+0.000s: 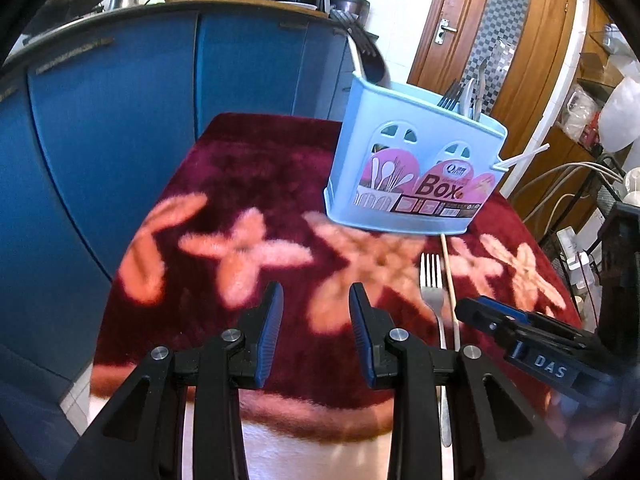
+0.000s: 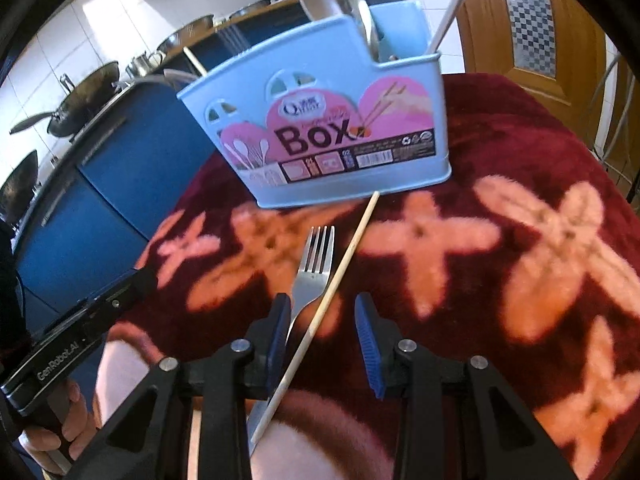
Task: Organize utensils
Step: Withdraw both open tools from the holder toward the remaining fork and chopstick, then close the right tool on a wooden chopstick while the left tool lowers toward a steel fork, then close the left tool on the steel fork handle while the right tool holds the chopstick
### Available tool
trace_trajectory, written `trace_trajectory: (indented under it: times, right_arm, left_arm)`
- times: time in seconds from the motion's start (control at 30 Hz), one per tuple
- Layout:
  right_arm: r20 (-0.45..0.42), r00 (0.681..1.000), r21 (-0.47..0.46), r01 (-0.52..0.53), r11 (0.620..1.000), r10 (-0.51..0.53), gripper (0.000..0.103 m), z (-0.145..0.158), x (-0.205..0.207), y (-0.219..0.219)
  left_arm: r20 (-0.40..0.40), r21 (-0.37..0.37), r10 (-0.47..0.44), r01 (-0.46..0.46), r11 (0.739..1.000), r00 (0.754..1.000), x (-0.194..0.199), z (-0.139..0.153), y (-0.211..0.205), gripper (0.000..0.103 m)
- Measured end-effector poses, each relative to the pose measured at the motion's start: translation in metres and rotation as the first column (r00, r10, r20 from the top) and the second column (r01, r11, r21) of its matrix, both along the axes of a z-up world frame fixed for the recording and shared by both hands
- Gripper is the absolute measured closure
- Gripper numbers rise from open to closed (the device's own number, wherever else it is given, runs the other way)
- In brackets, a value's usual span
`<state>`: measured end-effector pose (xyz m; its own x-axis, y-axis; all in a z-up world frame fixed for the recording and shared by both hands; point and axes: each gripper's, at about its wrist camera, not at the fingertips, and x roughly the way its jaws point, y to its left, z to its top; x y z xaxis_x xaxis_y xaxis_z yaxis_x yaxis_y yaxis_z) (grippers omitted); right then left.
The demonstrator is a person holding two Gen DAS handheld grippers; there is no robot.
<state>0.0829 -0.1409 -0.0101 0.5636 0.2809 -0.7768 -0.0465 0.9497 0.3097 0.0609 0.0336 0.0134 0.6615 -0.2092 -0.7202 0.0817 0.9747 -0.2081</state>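
Note:
A light blue utensil box (image 1: 412,168) (image 2: 320,128) stands on the dark red flowered cloth and holds forks, spoons and a chopstick. A metal fork (image 1: 432,284) (image 2: 316,268) and a wooden chopstick (image 1: 449,280) (image 2: 340,276) lie side by side in front of the box. My right gripper (image 2: 323,316) is open, low over the cloth, with the chopstick and fork handle running between its fingers. It shows in the left wrist view (image 1: 520,332) beside the fork. My left gripper (image 1: 316,304) is open and empty, left of the fork.
The red cloth (image 1: 248,176) covers a small table. Blue kitchen cabinets (image 1: 120,120) stand to the left and behind, with woks and bowls on top. A wooden door (image 1: 492,40) is behind the box. A cluttered wire rack (image 1: 600,184) stands at the right.

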Motion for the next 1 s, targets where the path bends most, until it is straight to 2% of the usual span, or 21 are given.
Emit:
trace_trajectory:
  times: [0.13,0.3,0.37,0.63,0.8,1.0]
  right_arm:
    - [-0.014,1.0,-0.035,-0.005,0.999,0.005,0.074,-0.006,0.007,0.004]
    - [-0.022,1.0,-0.044,-0.003,0.999,0.002,0.077,-0.01,0.015,0.004]
    - [-0.025,1.0,-0.047,0.005,0.999,-0.006,0.087,-0.011,0.017,0.002]
    - [-0.024,0.999,0.029,0.029,0.999,-0.028,0.097,-0.009,0.014,-0.015]
    - [-0.01,0.999,0.063,0.047,0.997,-0.047,0.097,-0.001,0.002,-0.031]
    - [0.002,0.998,0.029,0.065,0.997,-0.065,0.097,0.006,-0.015,-0.052]
  left_arm:
    - [0.004,-0.019,0.007,-0.006,1.0,1.0,0.0,-0.002,0.004,0.069]
    - [-0.009,-0.022,0.006,-0.007,1.0,1.0,0.002,-0.006,0.005,0.069]
    - [-0.016,-0.019,0.005,-0.005,1.0,1.0,0.003,-0.009,0.004,0.069]
    - [-0.028,-0.012,-0.013,0.013,1.0,1.0,0.003,-0.009,-0.003,0.069]
    - [-0.043,-0.023,-0.049,0.048,0.999,0.998,0.003,-0.007,-0.013,0.069]
    - [-0.067,-0.021,-0.11,0.109,0.994,0.992,0.003,-0.009,-0.036,0.069]
